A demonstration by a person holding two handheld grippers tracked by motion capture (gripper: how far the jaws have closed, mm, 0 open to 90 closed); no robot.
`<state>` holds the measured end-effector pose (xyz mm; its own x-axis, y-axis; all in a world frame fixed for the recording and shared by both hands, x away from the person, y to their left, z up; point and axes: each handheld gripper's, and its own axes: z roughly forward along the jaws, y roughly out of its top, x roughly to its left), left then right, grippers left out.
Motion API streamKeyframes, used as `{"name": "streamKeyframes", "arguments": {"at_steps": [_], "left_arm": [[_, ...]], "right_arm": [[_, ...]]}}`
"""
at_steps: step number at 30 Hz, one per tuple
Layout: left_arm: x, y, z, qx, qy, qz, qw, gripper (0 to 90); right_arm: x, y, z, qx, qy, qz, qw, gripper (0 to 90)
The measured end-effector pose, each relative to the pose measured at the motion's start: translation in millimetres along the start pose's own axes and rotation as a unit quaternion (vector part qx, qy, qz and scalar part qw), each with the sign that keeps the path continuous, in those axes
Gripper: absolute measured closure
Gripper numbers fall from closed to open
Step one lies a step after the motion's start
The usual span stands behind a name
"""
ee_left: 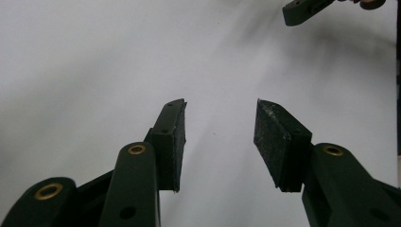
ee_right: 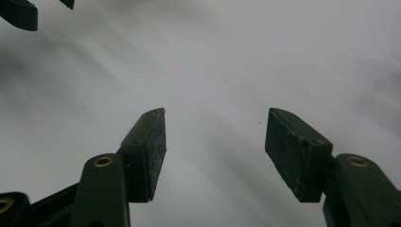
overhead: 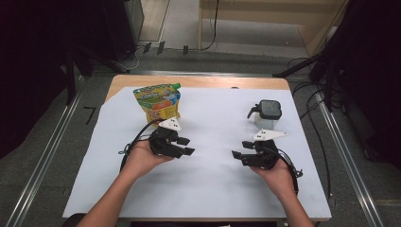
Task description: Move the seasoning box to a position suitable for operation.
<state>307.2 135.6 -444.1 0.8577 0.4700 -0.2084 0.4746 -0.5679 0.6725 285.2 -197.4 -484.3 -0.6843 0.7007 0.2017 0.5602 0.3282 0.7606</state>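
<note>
White paper covers most of the wooden surface, and dark floor lies all around it.

A person sits at the near side and holds a hand-held gripper in each hand. The left hand-held gripper is over the paper, left of the middle. Its jaws stand apart with nothing between them, and they point toward the right. In the left gripper view its two black pads have bare white paper between them.

The right hand-held gripper is over the paper, right of the middle. Its jaws are apart too, with nothing in them, and they point toward the left. In the right gripper view its pads show white paper in the gap. The two hand-held grippers face each other and do not touch.

A yellow and green snack pouch stands on the paper just behind the left hand-held gripper. A small clear jug with a dark lid stands just behind the right hand-held gripper. Neither thing is touched.
</note>
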Motion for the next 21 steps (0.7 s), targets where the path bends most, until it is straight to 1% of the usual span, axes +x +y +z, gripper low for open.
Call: {"name": "streamKeyframes", "arguments": {"at_steps": [1,2,4,7,8,9,11,12,15,16,18,19,21], "left_arm": [[0.0,0.0,0.0,0.0,0.0,0.0,1.0,55.4],[-1.1,-0.5,-1.3,-0.012,-0.006,-0.005,0.9999,55.5],[-1.7,-0.9,-2.6,-0.02,-0.004,-0.004,0.9998,55.5],[-0.7,-1.4,-2.3,-0.022,-0.003,-0.007,0.9997,54.2],[1.9,-1.3,-1.2,-0.01,-0.007,-0.021,0.9997,54.1],[2.7,-1.5,-0.5,-0.007,-0.008,-0.027,0.9996,54.1],[3.6,-1.7,-0.3,-0.003,-0.007,-0.023,0.9997,53.9],[3.9,-2.1,-0.2,-0.005,-0.004,-0.014,0.9999,53.2],[4.5,-2.0,-0.7,-0.006,-0.003,-0.011,0.9999,51.9],[5.1,-1.9,-0.9,-0.007,-0.003,-0.01,0.9999,50.6],[5.9,-1.6,-1.4,-0.005,-0.001,-0.005,1.0,50.2],[6.1,-1.4,-1.5,-0.004,-0.002,-0.005,1.0,49.7],[6.6,-0.7,-2.2,-0.007,-0.006,-0.009,0.9999,49.5]], "right_arm": [[0.0,0.0,0.0,0.0,0.0,0.0,1.0,40.6],[1.2,1.0,-1.8,-0.003,0.003,-0.004,1.0,41.1],[2.7,2.1,-3.4,-0.004,0.003,-0.005,1.0,41.7],[5.1,2.3,-4.2,-0.005,0.007,-0.003,1.0,42.3],[5.5,2.1,-4.1,-0.005,0.007,-0.006,0.9999,42.7],[6.1,1.9,-4.3,-0.004,0.007,-0.006,0.9999,43.4],[6.4,1.8,-4.6,-0.005,0.008,-0.006,0.9999,43.4],[6.6,1.6,-5.2,-0.009,0.012,-0.002,0.9999,44.6],[6.9,1.1,-5.8,-0.014,0.013,-0.004,0.9998,44.7],[7.5,0.0,-6.5,-0.019,0.01,-0.01,0.9997,44.7],[7.6,-0.6,-6.7,-0.02,0.01,-0.01,0.9997,44.7],[7.7,-1.3,-6.8,-0.016,0.009,-0.005,0.9998,45.0],[7.3,-1.5,-7.1,-0.014,0.008,-0.006,0.9998,44.9]]}}
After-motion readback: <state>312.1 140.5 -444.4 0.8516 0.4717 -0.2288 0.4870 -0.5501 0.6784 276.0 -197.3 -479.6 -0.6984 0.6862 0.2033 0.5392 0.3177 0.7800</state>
